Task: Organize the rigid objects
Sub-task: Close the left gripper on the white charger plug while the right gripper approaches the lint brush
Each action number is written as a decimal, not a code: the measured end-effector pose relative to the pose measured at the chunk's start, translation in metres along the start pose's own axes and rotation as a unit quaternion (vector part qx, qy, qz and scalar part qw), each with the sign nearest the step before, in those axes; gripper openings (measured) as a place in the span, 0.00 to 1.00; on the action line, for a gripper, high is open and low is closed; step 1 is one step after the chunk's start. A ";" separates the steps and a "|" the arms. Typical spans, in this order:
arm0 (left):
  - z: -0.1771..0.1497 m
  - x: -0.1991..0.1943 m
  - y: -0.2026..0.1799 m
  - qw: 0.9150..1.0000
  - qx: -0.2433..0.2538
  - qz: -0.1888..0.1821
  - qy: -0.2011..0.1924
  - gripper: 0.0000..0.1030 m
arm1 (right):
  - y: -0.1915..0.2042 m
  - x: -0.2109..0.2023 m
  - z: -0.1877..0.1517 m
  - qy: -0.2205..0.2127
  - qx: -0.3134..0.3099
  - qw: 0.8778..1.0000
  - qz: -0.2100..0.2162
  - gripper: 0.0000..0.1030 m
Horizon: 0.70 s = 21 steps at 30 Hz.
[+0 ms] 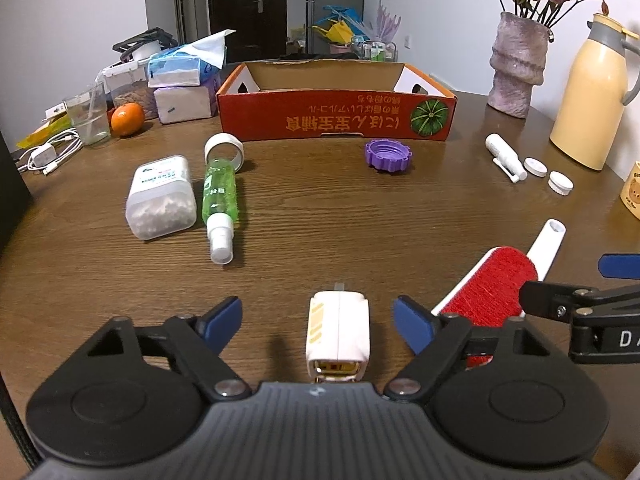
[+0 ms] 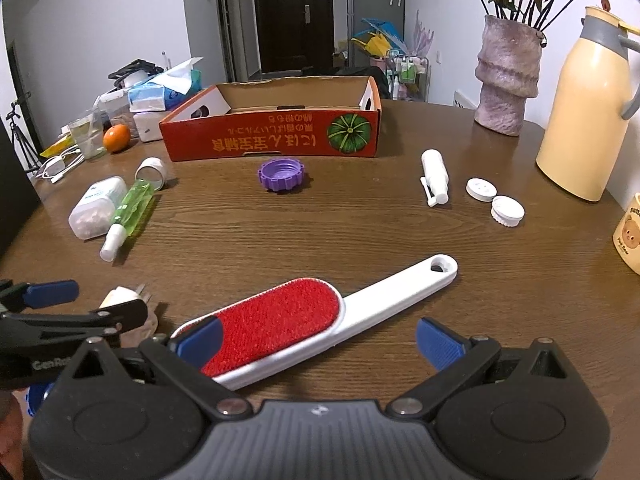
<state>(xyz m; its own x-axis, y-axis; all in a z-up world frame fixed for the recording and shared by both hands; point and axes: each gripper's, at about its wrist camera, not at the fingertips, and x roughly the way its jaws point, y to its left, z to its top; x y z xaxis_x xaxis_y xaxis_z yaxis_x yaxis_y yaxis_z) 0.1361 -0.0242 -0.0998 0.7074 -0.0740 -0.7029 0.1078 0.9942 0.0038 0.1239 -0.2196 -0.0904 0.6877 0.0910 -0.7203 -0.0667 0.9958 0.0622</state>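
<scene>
My left gripper (image 1: 318,322) is open, its blue fingers on either side of a white charger plug (image 1: 338,332) lying on the wooden table (image 1: 360,216). My right gripper (image 2: 320,340) is open over a red lint brush with a white handle (image 2: 304,320); the left finger overlaps the brush head. The brush also shows in the left wrist view (image 1: 496,284). An open red cardboard box (image 1: 336,116) (image 2: 272,136) stands at the back. A cotton swab box (image 1: 160,196), green spray bottle (image 1: 219,200), white ring (image 1: 224,151), purple cap (image 1: 388,155), white bottle (image 2: 435,176) and two white lids (image 2: 496,200) lie scattered.
A vase with flowers (image 2: 506,76) and a yellow thermos jug (image 2: 588,108) stand at the right back. A yellow mug (image 2: 630,236) is at the right edge. Tissue packs (image 1: 180,76), a glass (image 1: 88,120), an orange (image 1: 127,119) and a cable (image 1: 52,154) crowd the back left.
</scene>
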 end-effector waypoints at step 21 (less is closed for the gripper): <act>-0.009 0.033 0.009 1.000 0.008 -0.020 -0.010 0.32 | 0.021 0.031 0.008 0.016 0.006 1.000 -0.015 1.00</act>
<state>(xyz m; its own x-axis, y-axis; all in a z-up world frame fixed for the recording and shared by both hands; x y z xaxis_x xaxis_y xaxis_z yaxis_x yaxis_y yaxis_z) 0.1541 -0.0164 -0.1298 0.7166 -0.1157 -0.6878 0.1470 0.9890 -0.0132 0.1494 -0.1962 -0.1059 0.6654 0.0610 -0.7440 -0.0370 0.9981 0.0488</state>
